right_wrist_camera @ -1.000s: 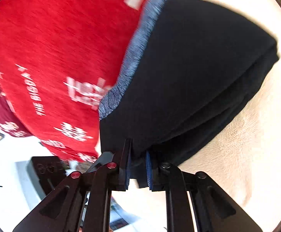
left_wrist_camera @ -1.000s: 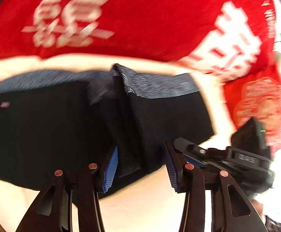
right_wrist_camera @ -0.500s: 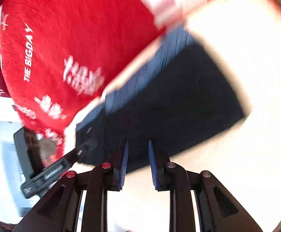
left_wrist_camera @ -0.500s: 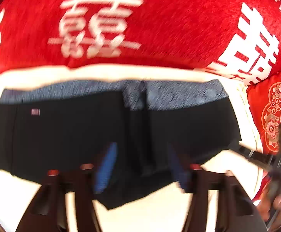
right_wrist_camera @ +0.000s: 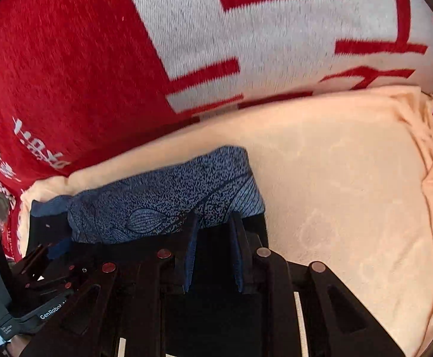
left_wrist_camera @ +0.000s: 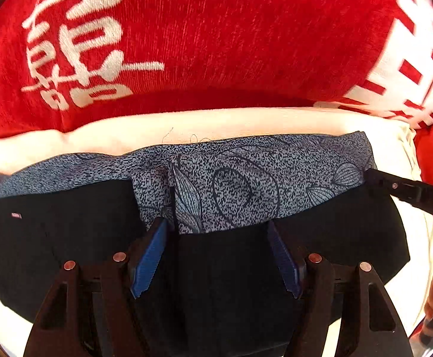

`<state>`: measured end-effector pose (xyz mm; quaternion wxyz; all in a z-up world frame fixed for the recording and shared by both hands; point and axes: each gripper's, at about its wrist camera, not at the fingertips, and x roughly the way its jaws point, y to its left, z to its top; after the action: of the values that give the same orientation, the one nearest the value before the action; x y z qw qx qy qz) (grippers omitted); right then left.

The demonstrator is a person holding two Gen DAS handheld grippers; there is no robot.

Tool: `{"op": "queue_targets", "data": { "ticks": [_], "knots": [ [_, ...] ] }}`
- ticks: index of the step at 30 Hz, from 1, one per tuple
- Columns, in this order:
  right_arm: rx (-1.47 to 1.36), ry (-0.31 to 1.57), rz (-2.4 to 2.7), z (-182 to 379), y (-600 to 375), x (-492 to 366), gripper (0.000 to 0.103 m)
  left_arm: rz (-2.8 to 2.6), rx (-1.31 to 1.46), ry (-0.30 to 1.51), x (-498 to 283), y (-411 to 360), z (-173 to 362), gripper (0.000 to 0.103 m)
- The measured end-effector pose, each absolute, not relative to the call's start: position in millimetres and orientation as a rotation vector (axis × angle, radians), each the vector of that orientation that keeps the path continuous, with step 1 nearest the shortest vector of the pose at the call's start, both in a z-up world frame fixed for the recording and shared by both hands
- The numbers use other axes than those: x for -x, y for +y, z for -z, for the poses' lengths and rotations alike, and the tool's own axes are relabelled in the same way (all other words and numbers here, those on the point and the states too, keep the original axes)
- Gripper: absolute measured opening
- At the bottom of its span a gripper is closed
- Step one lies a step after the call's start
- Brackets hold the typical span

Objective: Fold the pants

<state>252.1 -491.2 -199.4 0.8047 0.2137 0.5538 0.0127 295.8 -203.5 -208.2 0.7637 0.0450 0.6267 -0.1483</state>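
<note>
Black pants (left_wrist_camera: 53, 238) with a blue-grey speckled waistband (left_wrist_camera: 246, 178) lie folded on a cream cushion (left_wrist_camera: 216, 122). My left gripper (left_wrist_camera: 216, 253) is open, low over the pants' middle, one pad on each side of the centre fold, holding nothing. In the right wrist view the same pants (right_wrist_camera: 216, 297) show with the waistband (right_wrist_camera: 163, 205) bunched up. My right gripper (right_wrist_camera: 213, 247) is open with a narrow gap, over the pants' right end just below the waistband. Its finger (left_wrist_camera: 409, 193) shows in the left wrist view at the right.
A large red pillow with white characters (left_wrist_camera: 216, 35) stands behind the cushion; it also fills the top of the right wrist view (right_wrist_camera: 67, 59). Bare cream cushion (right_wrist_camera: 350, 193) lies to the right of the pants. The left gripper's body (right_wrist_camera: 23, 297) shows at lower left.
My right gripper let go of the pants' edge and both grippers moved forward, closer over the pants. The pants now lie flat on the cushion.
</note>
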Motion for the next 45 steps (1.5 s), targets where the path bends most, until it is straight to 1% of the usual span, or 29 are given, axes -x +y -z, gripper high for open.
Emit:
{"op": "queue_targets", "data": {
  "ticks": [2, 5, 8, 10, 11, 12, 14, 15, 16, 17, 19, 22, 33, 35, 39, 41, 45],
  "knots": [
    [-0.424, 1.184, -0.080, 195, -488, -245, 0.024, 0.332, -0.134, 1.371, -288, -204, 209, 0.070],
    [-0.519, 1.116, -0.114, 181, -512, -225, 0.024, 0.339, -0.112, 1.353, -283, -196, 209, 0.070],
    [-0.586, 1.104, -0.111, 179, -525, -210, 0.024, 0.334, -0.114, 1.347, -282, -196, 208, 0.070],
    [-0.537, 1.121, -0.143, 176, -515, -199, 0.024, 0.325, -0.118, 1.341, -282, -196, 208, 0.071],
    [-0.450, 1.152, -0.170, 179, -497, -189, 0.024, 0.320, -0.115, 1.338, -281, -195, 209, 0.071],
    [-0.450, 1.152, -0.170, 179, -497, -189, 0.025, 0.316, -0.115, 1.336, -281, -197, 209, 0.072],
    [-0.399, 1.156, -0.140, 183, -481, -188, 0.029, 0.293, -0.123, 1.340, -280, -202, 208, 0.073],
    [-0.396, 1.160, -0.125, 185, -476, -191, 0.030, 0.262, -0.135, 1.348, -278, -203, 207, 0.077],
    [-0.400, 1.159, -0.110, 186, -474, -191, 0.034, 0.231, -0.148, 1.357, -277, -205, 206, 0.080],
    [-0.406, 1.159, -0.102, 186, -472, -191, 0.039, 0.218, -0.151, 1.365, -274, -207, 205, 0.080],
    [-0.402, 1.164, -0.104, 182, -470, -192, 0.044, 0.194, -0.153, 1.375, -268, -209, 199, 0.080],
    [-0.366, 1.183, -0.129, 178, -464, -192, 0.050, 0.160, -0.162, 1.389, -260, -209, 189, 0.080],
    [-0.368, 1.208, -0.178, 172, -465, -169, 0.052, 0.072, -0.084, 1.412, -219, -189, 165, 0.080],
    [-0.353, 1.217, -0.180, 170, -461, -164, 0.057, 0.081, -0.065, 1.409, -215, -185, 164, 0.080],
    [-0.358, 1.230, -0.171, 168, -453, -158, 0.062, 0.124, -0.036, 1.432, -204, -173, 169, 0.080],
    [-0.367, 1.233, -0.160, 168, -446, -155, 0.072, 0.148, -0.032, 1.447, -201, -164, 171, 0.080],
    [-0.366, 1.243, -0.110, 167, -422, -147, 0.075, 0.194, -0.048, 1.462, -199, -145, 173, 0.080]
  ]
}}
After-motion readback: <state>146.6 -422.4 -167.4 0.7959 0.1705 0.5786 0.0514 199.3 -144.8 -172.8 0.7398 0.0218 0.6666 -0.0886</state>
